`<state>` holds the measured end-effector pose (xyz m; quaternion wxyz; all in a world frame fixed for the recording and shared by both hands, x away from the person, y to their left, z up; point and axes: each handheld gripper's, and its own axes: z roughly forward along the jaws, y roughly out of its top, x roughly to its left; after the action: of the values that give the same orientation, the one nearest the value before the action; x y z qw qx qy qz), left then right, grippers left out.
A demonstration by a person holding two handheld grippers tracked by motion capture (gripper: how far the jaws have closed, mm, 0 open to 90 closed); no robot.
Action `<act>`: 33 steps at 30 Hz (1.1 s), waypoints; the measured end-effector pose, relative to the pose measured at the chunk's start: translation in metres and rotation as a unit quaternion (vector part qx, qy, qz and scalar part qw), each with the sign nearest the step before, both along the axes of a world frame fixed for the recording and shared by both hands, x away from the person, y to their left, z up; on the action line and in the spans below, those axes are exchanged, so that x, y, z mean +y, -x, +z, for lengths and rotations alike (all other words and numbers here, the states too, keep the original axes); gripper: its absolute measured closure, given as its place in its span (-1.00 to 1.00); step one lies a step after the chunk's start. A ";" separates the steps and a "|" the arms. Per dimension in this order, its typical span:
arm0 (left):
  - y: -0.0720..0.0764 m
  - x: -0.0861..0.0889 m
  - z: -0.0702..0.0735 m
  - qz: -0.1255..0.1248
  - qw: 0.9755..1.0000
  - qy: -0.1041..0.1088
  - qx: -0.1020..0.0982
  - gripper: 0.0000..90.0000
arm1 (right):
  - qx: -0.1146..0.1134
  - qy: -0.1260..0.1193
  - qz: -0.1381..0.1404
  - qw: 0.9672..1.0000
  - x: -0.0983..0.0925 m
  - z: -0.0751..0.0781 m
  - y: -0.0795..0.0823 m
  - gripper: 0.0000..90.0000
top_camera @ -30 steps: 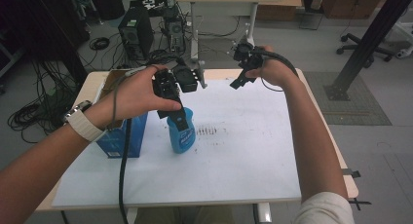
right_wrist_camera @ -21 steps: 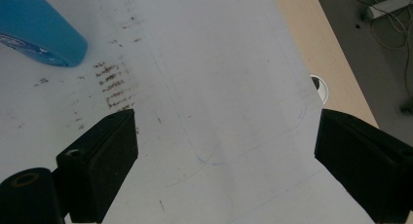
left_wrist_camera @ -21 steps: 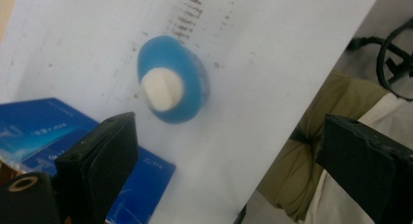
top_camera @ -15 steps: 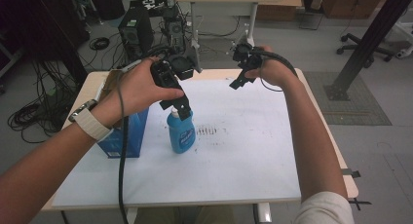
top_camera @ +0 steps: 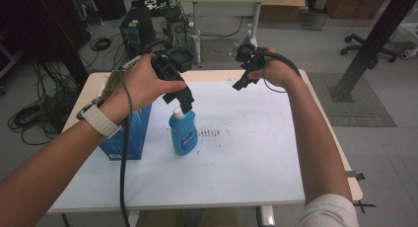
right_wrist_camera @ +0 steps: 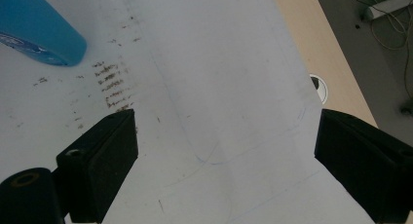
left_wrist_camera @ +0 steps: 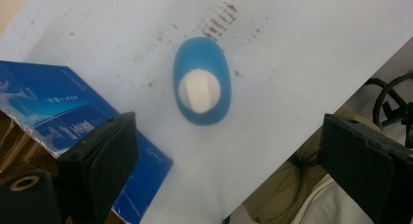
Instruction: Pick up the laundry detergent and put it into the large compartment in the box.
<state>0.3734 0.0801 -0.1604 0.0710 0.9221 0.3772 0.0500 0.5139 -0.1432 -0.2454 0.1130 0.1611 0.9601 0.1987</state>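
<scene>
Your left gripper (top_camera: 185,106) hangs jaws wide apart, holding nothing, directly over the upright blue bottle (top_camera: 183,133) mid-tabletop (top_camera: 256,153), blue box (top_camera: 125,133) just beside at its 9 o'clock; right gripper (top_camera: 240,84) gapes empty at the bottle's 1 o'clock, well apart.

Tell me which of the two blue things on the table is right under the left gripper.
The blue bottle with the white cap, standing upright directly below the open left gripper. The blue box stands off to its side, nearer the table edge.
</scene>
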 end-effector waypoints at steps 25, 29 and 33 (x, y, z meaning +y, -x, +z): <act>-0.014 0.004 -0.003 0.021 1.000 0.007 0.022 -0.79 | 0.000 -0.002 0.000 1.000 0.000 0.000 0.000 -0.81; -0.015 0.002 -0.004 0.018 1.000 0.005 0.024 -0.79 | 0.001 0.000 0.002 1.000 0.002 0.000 0.000 -0.81; -0.015 0.000 -0.006 0.019 0.999 0.004 0.027 -0.78 | 0.001 0.000 0.003 1.000 0.003 0.000 0.000 -0.81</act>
<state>0.3886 0.0805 -0.1660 0.0640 0.9154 0.3967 0.0252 0.5141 -0.1400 -0.2458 0.1118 0.1583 0.9606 0.1992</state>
